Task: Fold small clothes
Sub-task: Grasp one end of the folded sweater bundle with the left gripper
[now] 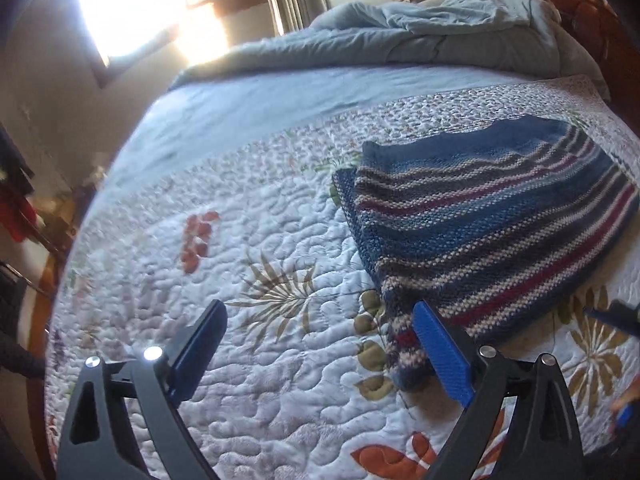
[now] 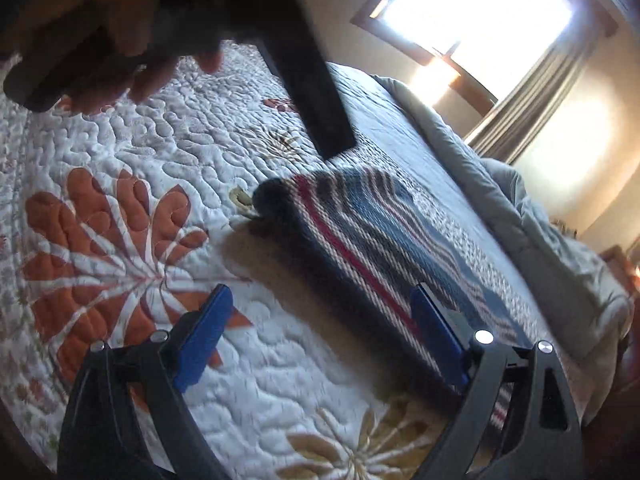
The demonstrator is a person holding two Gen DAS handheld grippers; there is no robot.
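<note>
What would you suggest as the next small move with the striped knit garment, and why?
Probably bring both grippers back to pinch a short edge of the striped knit garment. It lies folded flat on the quilt, and the left gripper and right gripper are open and empty beside it, so another fold seems possible.

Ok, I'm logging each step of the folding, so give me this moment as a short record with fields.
garment: striped knit piece, lying folded on the quilt
surface: floral quilt on a bed
left tongs: open, nothing between them
right tongs: open, over the knit's edge, not gripping
behind: rumpled grey-blue duvet
</note>
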